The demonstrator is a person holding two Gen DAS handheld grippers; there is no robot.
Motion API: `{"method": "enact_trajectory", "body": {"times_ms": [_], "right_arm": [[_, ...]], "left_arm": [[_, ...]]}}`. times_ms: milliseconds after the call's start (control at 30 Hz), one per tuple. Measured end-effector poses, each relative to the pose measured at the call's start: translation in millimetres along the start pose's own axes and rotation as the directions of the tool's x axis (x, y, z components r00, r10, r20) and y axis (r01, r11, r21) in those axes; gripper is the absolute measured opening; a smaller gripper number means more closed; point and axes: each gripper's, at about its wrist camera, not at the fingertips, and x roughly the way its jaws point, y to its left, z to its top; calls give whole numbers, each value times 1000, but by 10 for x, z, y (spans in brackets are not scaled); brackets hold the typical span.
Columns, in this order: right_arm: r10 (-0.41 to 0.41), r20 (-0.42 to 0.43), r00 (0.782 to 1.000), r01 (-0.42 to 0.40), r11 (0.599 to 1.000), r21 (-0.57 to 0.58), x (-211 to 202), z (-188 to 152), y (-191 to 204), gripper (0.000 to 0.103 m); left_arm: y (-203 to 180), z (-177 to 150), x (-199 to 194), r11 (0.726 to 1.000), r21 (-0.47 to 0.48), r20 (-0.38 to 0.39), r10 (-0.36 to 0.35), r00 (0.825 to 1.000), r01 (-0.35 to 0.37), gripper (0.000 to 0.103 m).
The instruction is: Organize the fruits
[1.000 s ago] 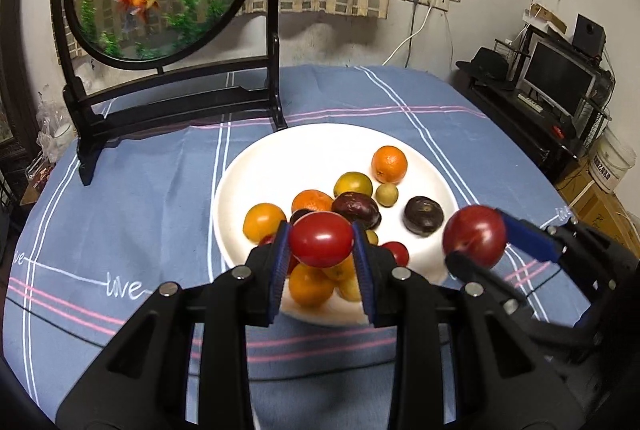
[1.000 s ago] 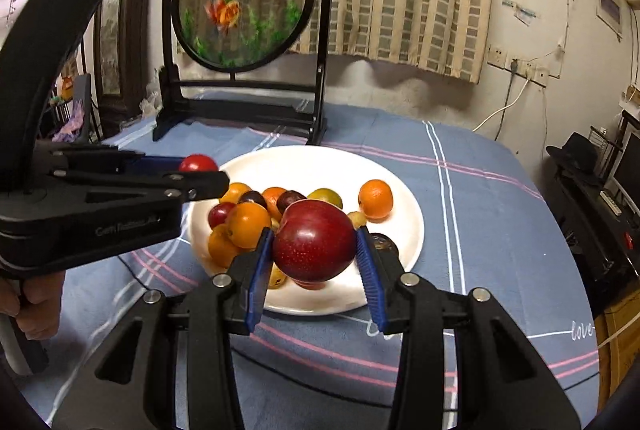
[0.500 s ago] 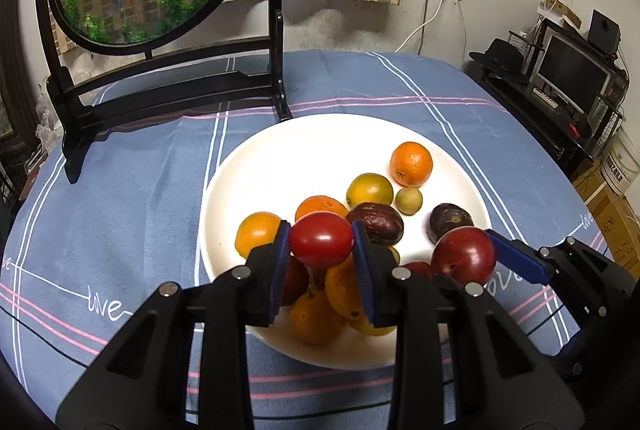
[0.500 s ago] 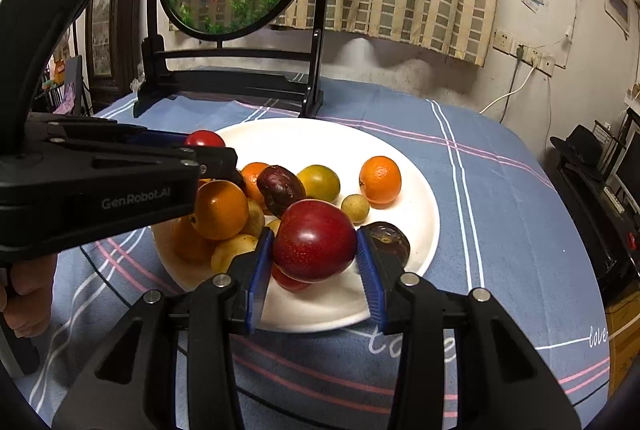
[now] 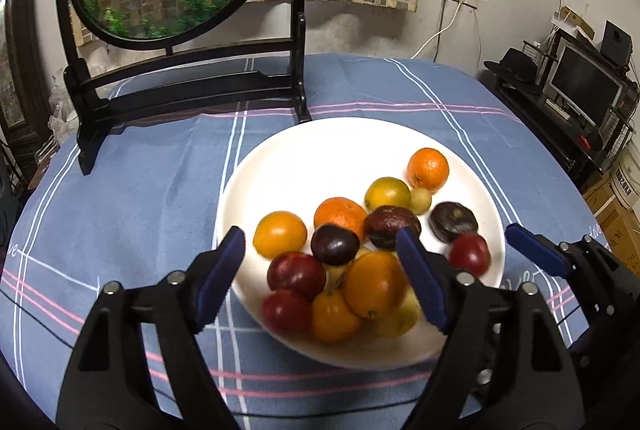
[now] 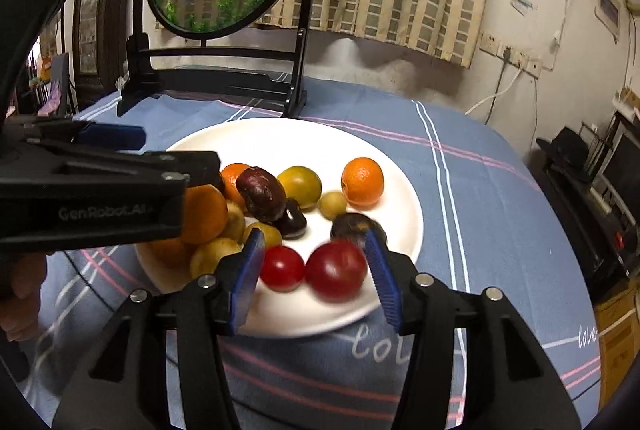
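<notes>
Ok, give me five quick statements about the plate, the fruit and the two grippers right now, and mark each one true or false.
1. The fruit lies on a white plate. True.
2. The left gripper is clamped on a red fruit. False: its jaws have just been opening and stand wide, gripping nothing, with the fruit pile below them.
3. The right gripper squeezes the big red fruit. False: its jaws have just been opening and its pads are clear of the fruit, which sits on the plate.
4. A small red fruit lies beside the big red one. True.
5. The plate sits on a bare wooden table. False: a blue striped cloth covers it.
</notes>
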Motion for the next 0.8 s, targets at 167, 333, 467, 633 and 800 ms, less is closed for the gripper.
{"method": "enact_trajectory", "body": {"times_ms": [167,333,467,633,800], "right_arm": [[12,-13,1000,-11,998,54,-239,-93,-74,56],[10,-26,1000,-8,998,69,-529,-233,-39,57],[20,-49,999,-16,997,78,-753,-416,50,57],[-6,-66,998,10,998,67,-1009,-641,167,57],[-6,-60,998,12,995,103,-1206,-819,175,57]], "left_arm": [[-10,-156,-198,1000,3,-12,-4,1000,4,87],[-9,-377,-468,1000,-9,-16,-8,1000,8,91],[-41,-643,-724,1000,-8,-15,-1,1000,1,97],[-63,-904,-965,1000,-19,-28,2,1000,-2,100],[-109,-1125,-1186,1000,-6,-24,3,1000,-3,100]]}}
